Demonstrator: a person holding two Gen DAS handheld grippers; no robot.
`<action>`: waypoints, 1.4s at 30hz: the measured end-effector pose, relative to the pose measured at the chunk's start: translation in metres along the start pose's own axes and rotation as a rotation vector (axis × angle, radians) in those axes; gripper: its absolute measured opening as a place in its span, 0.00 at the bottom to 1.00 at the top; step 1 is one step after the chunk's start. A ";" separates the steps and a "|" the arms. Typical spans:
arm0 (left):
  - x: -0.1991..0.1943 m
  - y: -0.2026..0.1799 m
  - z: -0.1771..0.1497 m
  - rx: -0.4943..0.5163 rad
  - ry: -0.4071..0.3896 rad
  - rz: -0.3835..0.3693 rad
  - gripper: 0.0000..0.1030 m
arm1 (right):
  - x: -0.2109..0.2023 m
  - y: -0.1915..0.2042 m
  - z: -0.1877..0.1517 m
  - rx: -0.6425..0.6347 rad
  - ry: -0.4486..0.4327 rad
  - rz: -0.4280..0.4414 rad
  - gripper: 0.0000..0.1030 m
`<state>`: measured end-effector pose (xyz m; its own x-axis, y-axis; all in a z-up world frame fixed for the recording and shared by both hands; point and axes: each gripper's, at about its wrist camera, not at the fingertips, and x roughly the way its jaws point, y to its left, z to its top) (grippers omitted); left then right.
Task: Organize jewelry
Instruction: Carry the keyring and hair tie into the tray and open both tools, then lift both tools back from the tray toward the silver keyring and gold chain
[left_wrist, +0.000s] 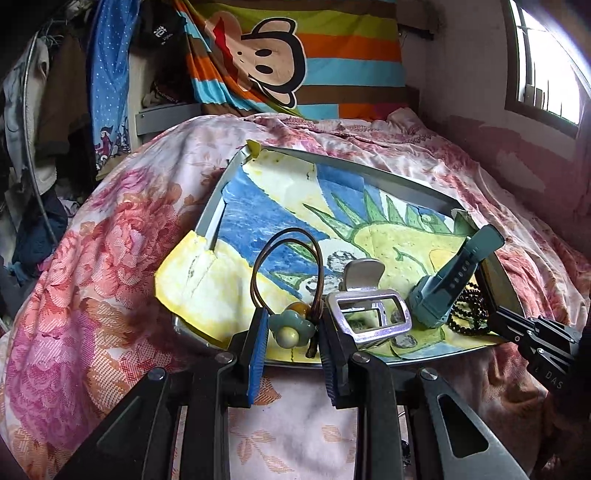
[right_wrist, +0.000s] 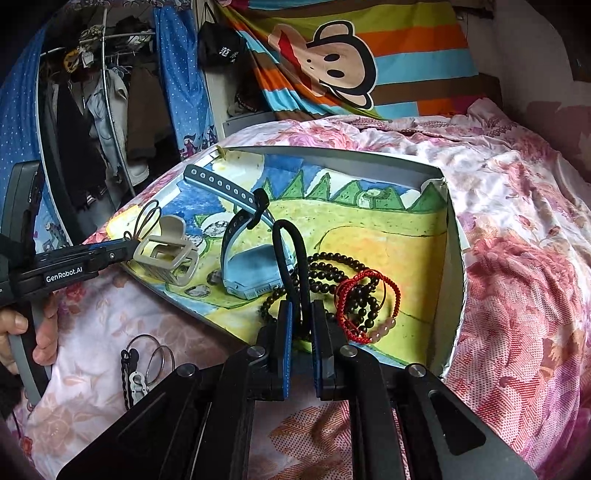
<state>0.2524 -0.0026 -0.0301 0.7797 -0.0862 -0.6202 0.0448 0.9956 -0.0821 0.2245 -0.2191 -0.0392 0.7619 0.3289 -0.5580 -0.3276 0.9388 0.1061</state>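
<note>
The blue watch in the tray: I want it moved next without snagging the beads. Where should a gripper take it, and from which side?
Probably by the raised strap of the blue watch, not the body. The strap arches up clear above the tray, while the body lies low beside the dark bead bracelet. Come from above, jaws across the strap's width, away from the beads.

- tray (right_wrist: 454, 266): smooth matt grey metal
- lining paper (left_wrist: 258, 206): crayoned, creased
- hair clip (left_wrist: 369, 317): shiny metallic
- bead bracelet (right_wrist: 328, 266): dark, glossy
- bedspread (right_wrist: 517, 258): satiny floral cloth
- red cord bracelet (right_wrist: 354, 295): braided
</note>
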 end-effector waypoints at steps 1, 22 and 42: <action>0.001 -0.001 0.000 0.003 0.001 0.000 0.24 | 0.000 0.001 0.000 -0.001 0.001 0.001 0.09; -0.006 -0.021 -0.003 0.076 0.002 -0.035 0.69 | -0.008 0.007 0.002 -0.022 -0.035 -0.010 0.46; -0.134 -0.015 -0.023 -0.046 -0.272 -0.032 1.00 | -0.129 0.042 0.027 -0.043 -0.278 -0.033 0.98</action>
<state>0.1323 -0.0065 0.0363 0.9177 -0.0989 -0.3849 0.0490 0.9893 -0.1372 0.1273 -0.2191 0.0601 0.8945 0.3196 -0.3127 -0.3194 0.9461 0.0532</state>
